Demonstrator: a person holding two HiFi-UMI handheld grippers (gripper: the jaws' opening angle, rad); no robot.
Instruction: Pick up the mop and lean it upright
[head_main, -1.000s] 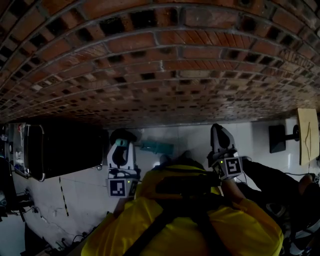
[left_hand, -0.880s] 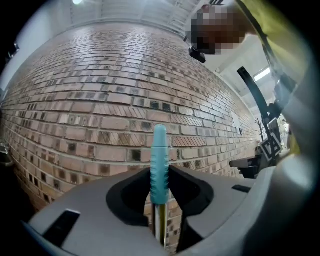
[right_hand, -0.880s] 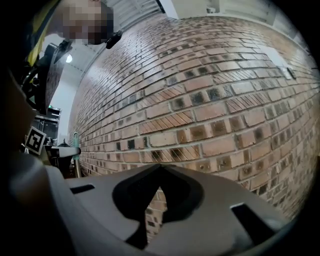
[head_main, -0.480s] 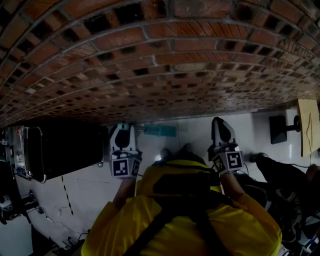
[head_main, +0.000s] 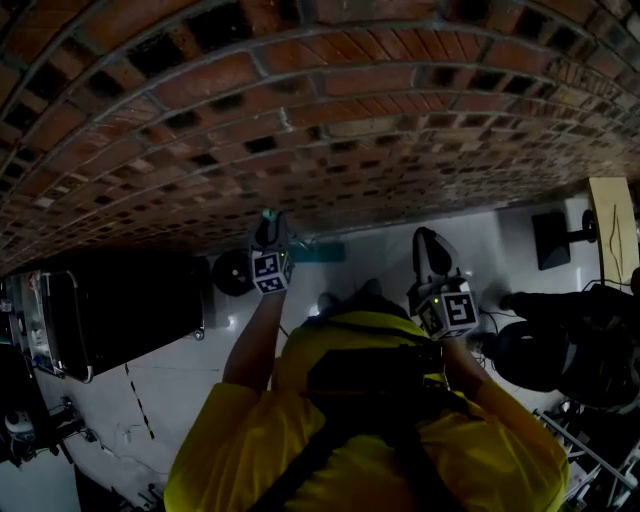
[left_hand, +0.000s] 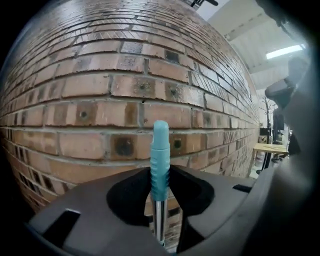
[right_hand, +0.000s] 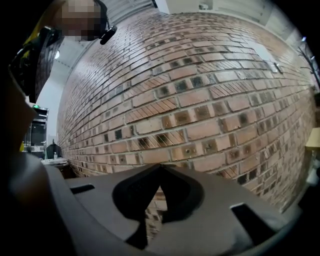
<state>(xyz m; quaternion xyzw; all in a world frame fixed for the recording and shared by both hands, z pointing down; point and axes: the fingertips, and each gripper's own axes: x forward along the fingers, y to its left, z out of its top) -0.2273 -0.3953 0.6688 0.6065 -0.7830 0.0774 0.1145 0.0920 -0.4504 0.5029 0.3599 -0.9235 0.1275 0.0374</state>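
my left claw (left_hand: 160, 170) is closed partway round the mop (left_hand: 160, 142). it pinches the metal shaft just under the teal grip, so the handle stands upright between my jaws. the brick wall (left_hand: 90, 95) is close behind it, but i cannot tell whether the top of the handle touches the bricks. my right claw (right_hand: 159, 166) is shut tight with nothing in it and hangs off to the side, near the same wall.

what worries me is letting go too soon. if the handle is not resting on the wall when i open, it will topple, and my right claw is in no state to catch it. the pale floor (head_main: 180, 380) looks smooth, so i think the foot of the mop could skid out from the wall and bring the whole thing down. a lean that is too upright could also roll sideways along the bricks.

a teal piece (head_main: 322, 254) lies at the foot of the wall, likely the mop's head. a round black thing (head_main: 232, 272) and a big black case (head_main: 120, 305) sit to the left. dark bags (head_main: 560, 345) and a wooden board (head_main: 612, 235) crowd the right. the stretch of wall between them is narrow, and my own body hides much of the floor.
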